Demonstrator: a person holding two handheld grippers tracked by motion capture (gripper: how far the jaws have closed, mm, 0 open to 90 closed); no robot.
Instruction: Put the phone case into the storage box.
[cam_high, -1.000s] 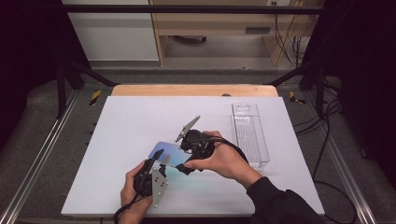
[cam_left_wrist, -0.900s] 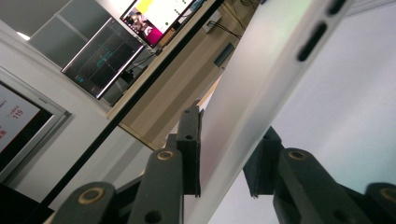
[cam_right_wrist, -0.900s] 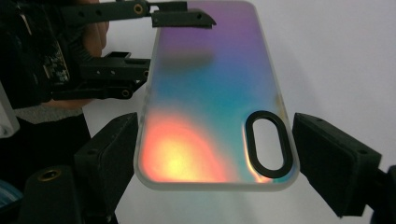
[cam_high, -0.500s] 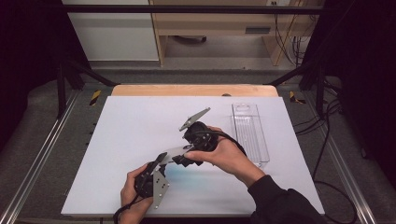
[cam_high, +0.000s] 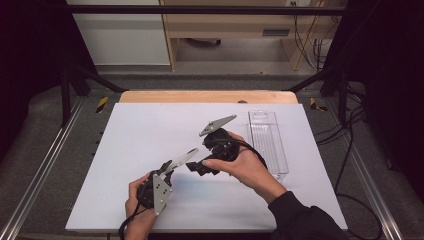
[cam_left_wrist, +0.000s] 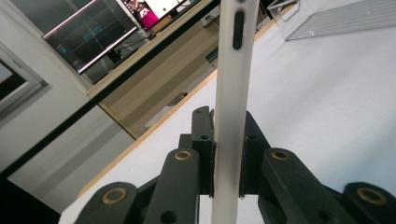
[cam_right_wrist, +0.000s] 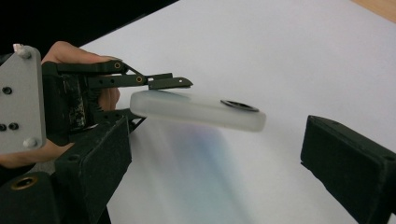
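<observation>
Pinching a white flat case in the left tongs, right tongs spread, just opening, flanking its free end

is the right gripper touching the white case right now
Apart. In the right gripper view the right gripper has just been opening, jaws standing clear on both sides of the white case, which the left gripper clamps.

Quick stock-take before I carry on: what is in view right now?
phone case: one, translucent white, above the table's middle, clamped in the left gripper.
clear plastic tray: one, transparent, right part of the table.
table: one, white top.
wooden desk: one, light brown, behind the table.
left gripper: one, black, shut on the phone case.
right gripper: one, black, fingers just opened, apart beside the case.
</observation>
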